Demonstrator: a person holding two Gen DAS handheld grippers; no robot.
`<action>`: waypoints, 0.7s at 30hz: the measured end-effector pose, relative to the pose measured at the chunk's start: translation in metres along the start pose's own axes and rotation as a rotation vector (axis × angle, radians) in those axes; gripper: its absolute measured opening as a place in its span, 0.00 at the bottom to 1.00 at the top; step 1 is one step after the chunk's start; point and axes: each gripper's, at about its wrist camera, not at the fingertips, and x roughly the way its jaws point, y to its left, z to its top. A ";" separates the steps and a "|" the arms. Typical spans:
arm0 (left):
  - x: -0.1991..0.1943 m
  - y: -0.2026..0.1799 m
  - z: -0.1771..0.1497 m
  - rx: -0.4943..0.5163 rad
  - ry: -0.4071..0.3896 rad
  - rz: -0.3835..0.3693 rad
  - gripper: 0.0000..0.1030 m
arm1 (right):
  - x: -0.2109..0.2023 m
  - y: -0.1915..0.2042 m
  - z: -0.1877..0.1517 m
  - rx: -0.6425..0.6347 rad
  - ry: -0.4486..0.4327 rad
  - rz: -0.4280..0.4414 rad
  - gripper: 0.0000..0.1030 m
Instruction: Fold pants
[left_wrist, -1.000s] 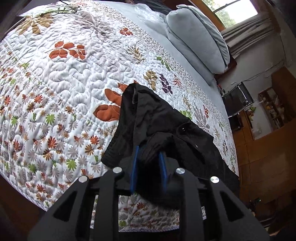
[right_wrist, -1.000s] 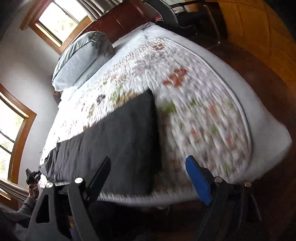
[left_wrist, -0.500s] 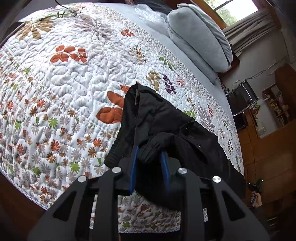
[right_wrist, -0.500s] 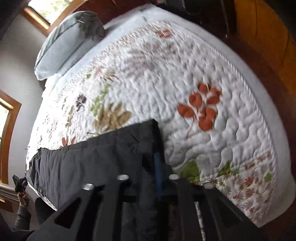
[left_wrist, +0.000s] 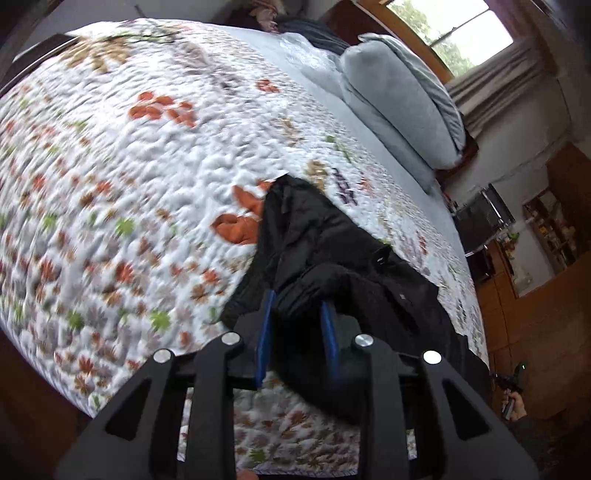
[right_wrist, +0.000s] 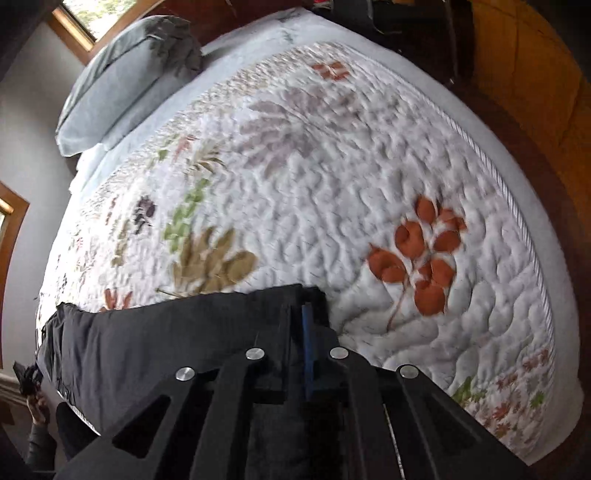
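now both tools pinch black pants (left_wrist: 332, 258) (on quilt (left_wrist: 129, 184)): l tool (left_wrist: 297, 314), r tool (right_wrist: 301, 325).

Left gripper (left_wrist: 297, 314) jaws pinch a fabric bunch (angled downward); right gripper (right_wrist: 301, 314) jaws clamped shut.

Black pants (left_wrist: 332, 251) on white quilt (left_wrist: 147, 177) (orange, green leaves).
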 end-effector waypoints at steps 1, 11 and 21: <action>-0.002 0.008 -0.004 -0.024 -0.015 0.034 0.21 | 0.001 -0.002 -0.003 0.007 -0.003 -0.006 0.08; -0.083 0.001 0.013 -0.024 -0.117 0.241 0.89 | -0.064 0.065 -0.042 -0.117 -0.144 -0.053 0.67; 0.053 -0.163 0.022 0.597 0.060 0.413 0.93 | -0.029 0.112 -0.074 -0.101 -0.083 -0.003 0.71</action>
